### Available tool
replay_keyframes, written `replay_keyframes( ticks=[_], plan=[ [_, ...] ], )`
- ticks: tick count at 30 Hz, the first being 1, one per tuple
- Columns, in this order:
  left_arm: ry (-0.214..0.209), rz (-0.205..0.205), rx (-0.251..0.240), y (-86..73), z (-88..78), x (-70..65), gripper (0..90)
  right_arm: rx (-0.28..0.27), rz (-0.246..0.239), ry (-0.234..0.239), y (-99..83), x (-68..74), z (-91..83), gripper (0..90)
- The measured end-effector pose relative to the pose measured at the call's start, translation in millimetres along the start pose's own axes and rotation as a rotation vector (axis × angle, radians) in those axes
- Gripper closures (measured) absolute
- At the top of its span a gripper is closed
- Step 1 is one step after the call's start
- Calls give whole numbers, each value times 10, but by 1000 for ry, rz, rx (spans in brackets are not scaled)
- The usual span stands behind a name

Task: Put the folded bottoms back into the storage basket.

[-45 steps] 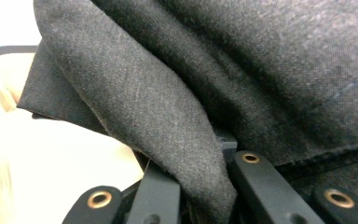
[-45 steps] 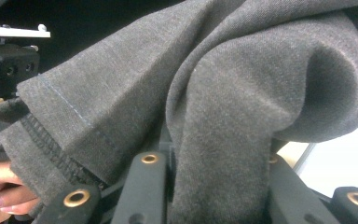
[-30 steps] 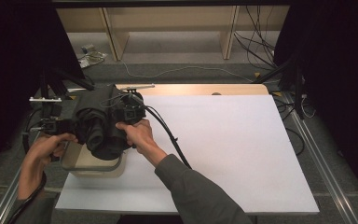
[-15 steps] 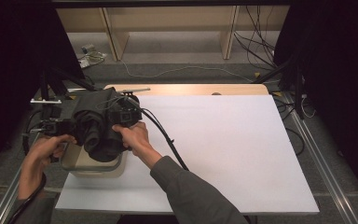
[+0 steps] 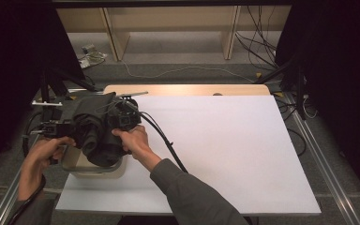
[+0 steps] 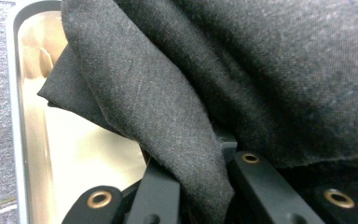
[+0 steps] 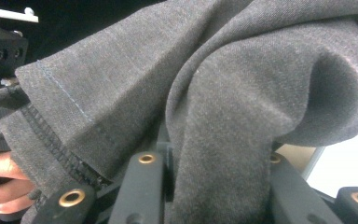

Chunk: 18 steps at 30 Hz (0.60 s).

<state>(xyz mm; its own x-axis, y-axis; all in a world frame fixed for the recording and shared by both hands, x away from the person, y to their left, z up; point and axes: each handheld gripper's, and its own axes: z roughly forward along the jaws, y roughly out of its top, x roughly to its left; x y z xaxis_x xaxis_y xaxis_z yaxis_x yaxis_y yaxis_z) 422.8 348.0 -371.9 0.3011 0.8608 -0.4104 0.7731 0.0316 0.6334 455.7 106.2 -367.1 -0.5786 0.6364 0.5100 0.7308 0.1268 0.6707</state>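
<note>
Dark grey cloth (image 5: 93,133), a woven garment-like piece with a fine heathered weave, hangs bunched in thick folds between the 2 claws above a shallow tray (image 5: 72,165) at the near left corner of the white worktop (image 5: 225,154). In the high view it forms a rumpled dark mass, its lower end sagging into the tray's opening. The left gripper view shows the fabric (image 6: 177,116) close up: charcoal, slightly fuzzy, draped in overlapping layers, with 1 folded flap pointing towards the tray's (image 6: 14,116) pale beige inside and grey rim. The right gripper view shows a lighter brown-grey face of the cloth (image 7: 223,121), a stitched hem with a thin line of pale thread, and a dark overlocked edge below it.

The left claw (image 5: 51,129) is clenched on the cloth, with a fold pinched between its black jaws in the left gripper view. The right claw (image 5: 124,117) is likewise clamped on the cloth, a thick fold running down between its jaws in the right gripper view. The person's left hand (image 5: 40,157) and right hand (image 5: 133,143) grip the 2 tools either side of the bundle. A black cable (image 5: 166,143) trails from the right claw across the worktop.
</note>
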Motion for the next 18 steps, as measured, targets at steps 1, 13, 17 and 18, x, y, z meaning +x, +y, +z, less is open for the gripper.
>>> replay_keyframes(
  ticks=[1,13,17,18],
  plan=[
    [1,2,4,-3,6,2,844,4,3,0,-2,-5,3,733],
    [24,-9,27,-29,66,53,844,37,13,-20,-48,-60,103,724],
    [31,-9,33,-37,83,64,844,39,19,-23,-58,-68,130,720],
    [34,-8,35,-38,86,66,844,41,17,-24,-61,-66,134,718]
  ],
)
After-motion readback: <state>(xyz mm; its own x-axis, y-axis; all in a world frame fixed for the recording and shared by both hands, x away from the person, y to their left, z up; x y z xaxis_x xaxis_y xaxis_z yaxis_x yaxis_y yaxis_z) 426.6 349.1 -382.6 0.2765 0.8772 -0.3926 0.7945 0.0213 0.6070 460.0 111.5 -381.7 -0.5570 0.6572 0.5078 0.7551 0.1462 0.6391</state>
